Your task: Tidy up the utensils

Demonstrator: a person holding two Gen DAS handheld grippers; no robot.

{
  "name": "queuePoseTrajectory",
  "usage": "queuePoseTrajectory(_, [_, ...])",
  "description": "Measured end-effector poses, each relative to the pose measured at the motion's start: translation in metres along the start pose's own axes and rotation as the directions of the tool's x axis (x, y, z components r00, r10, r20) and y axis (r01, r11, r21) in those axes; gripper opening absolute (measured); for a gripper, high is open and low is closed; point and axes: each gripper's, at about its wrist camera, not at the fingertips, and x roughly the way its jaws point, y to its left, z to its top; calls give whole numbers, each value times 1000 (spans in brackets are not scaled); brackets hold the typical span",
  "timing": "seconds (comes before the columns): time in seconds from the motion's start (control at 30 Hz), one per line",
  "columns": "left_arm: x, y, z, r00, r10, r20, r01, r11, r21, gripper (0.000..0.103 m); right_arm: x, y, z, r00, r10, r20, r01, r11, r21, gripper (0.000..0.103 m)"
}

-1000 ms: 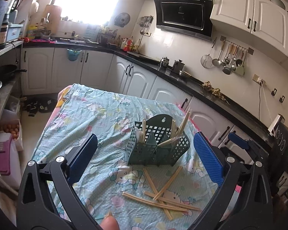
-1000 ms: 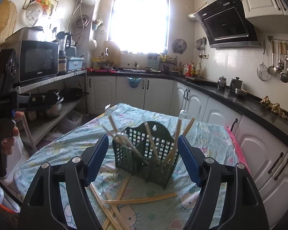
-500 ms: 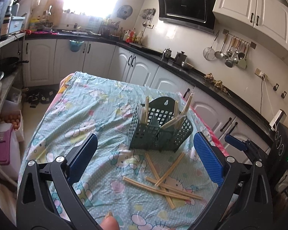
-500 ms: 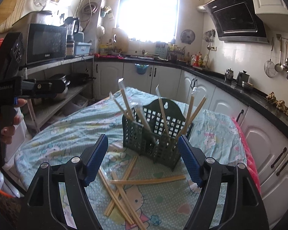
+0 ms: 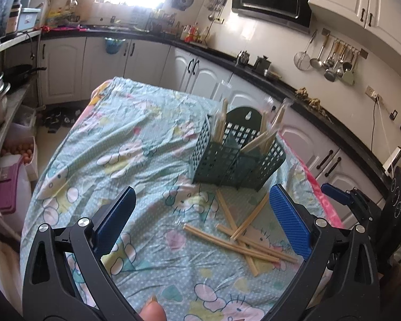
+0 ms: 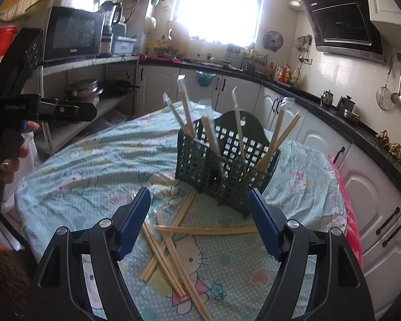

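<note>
Kitchen with white cabinets all round, a black countertop (image 5: 286,87), a range hood (image 6: 344,24) on the wall and a microwave (image 6: 72,36) on the shelf by the window. In the middle there's a table with a pale blue cartoon-cat tablecloth (image 5: 115,144), pretty wrinkled. Standing on it is a dark green perforated utensil caddy (image 6: 224,160) with a few chopsticks (image 6: 278,136) poking up out of its compartments at all angles, some of them looking like they're still in clear wrappers. Just in front of the caddy, on the cloth, is a messy crossed heap of loose bamboo chopsticks (image 6: 171,243), one of them lying sideways across the others. The left gripper (image 5: 200,219) hangs over the cloth with its blue pads spread wide and nothing between them, the loose pile sitting closer to its right-hand pad. A fingertip (image 5: 152,311) shows at the bottom edge of that view. The right gripper (image 6: 200,222) is likewise gaping, empty, pointed down at the heap with the caddy right behind it. From the right side you can also see the person's left hand (image 6: 10,144) wrapped round the handle of its gripper, off to the side of the table.
</note>
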Motion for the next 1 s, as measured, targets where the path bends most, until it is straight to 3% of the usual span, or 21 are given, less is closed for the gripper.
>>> queuePoseTrajectory(0.33, [34,16,-25,993,8,-117,-12,999,-32,92,25,14,-20,996,35,-78,-40,997,-68,71])
queuePoseTrajectory(0.67, [65,30,-46,976,-11,-218,-7,996,-84,92,64,15,-41,984,5,-177,-28,992,-126,68])
queuePoseTrajectory(0.73, [69,29,-49,972,-26,-233,5,996,-91,89,72,16,-42,981,6,-192,-33,990,-140,68])
queuePoseTrajectory(0.9, [84,29,-57,958,-72,-278,33,990,-140,66,85,23,-42,977,15,-214,-58,979,-197,68])
queuePoseTrajectory(1.0, [93,28,-62,949,-96,-301,46,985,-168,61,94,29,-43,974,4,-226,-63,964,-257,68])
